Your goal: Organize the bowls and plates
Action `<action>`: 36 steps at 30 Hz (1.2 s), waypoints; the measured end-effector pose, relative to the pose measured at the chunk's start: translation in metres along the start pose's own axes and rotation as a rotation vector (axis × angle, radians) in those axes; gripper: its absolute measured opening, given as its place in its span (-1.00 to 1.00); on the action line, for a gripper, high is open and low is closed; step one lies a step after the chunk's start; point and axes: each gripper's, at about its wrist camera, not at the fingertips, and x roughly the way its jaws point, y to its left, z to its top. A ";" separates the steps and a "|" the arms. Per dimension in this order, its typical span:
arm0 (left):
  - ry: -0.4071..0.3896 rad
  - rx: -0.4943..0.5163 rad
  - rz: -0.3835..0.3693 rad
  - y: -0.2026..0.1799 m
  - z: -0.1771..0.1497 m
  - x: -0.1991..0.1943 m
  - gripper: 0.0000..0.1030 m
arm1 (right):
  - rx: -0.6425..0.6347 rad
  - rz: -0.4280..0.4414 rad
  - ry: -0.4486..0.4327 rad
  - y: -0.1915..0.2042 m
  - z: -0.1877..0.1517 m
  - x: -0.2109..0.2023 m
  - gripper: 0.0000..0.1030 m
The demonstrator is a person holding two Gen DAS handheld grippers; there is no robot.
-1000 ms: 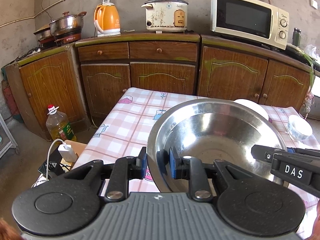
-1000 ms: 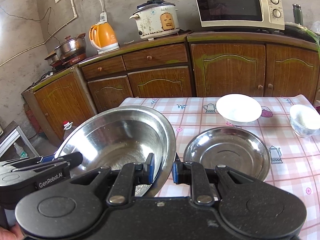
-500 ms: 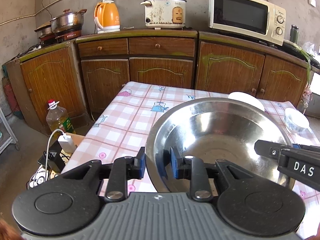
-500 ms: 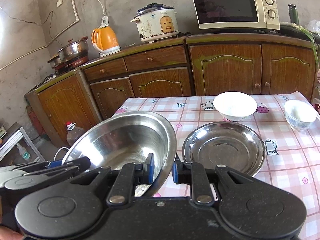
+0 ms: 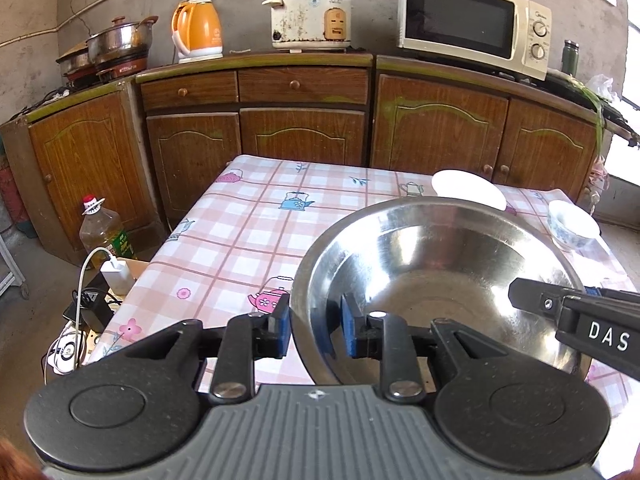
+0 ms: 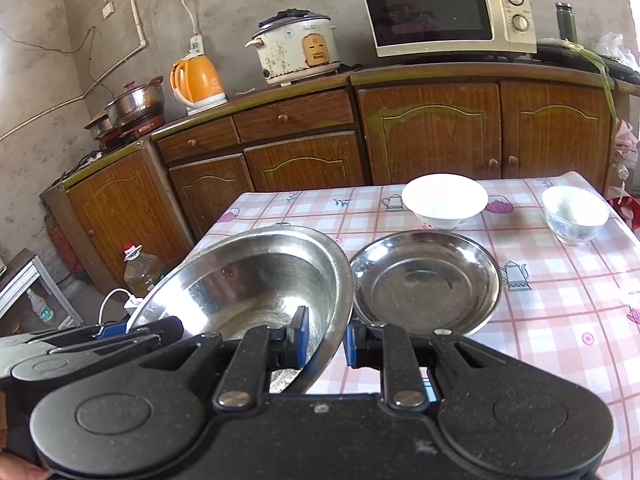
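The large steel bowl [image 6: 256, 280] hangs tilted, just left of the shallow steel plate [image 6: 426, 284]. Beyond the plate stand a white bowl [image 6: 444, 200] and, farther right, a small patterned bowl [image 6: 574, 214].

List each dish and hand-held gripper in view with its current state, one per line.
Large steel bowl: held by its rim on both sides.
Left hand-held gripper: shut on the rim.
Right hand-held gripper: shut on the rim.
Steel plate: on the table, empty.
White bowl: upright.
Patterned small bowl: upright.
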 end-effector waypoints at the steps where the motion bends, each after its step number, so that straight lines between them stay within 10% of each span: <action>1: 0.001 0.003 -0.004 -0.001 -0.001 0.000 -0.51 | 0.000 -0.003 0.000 -0.001 -0.001 -0.002 -0.54; 36: 0.078 0.060 -0.133 -0.053 -0.037 0.010 -0.51 | 0.029 -0.155 0.079 -0.058 -0.038 -0.025 -0.54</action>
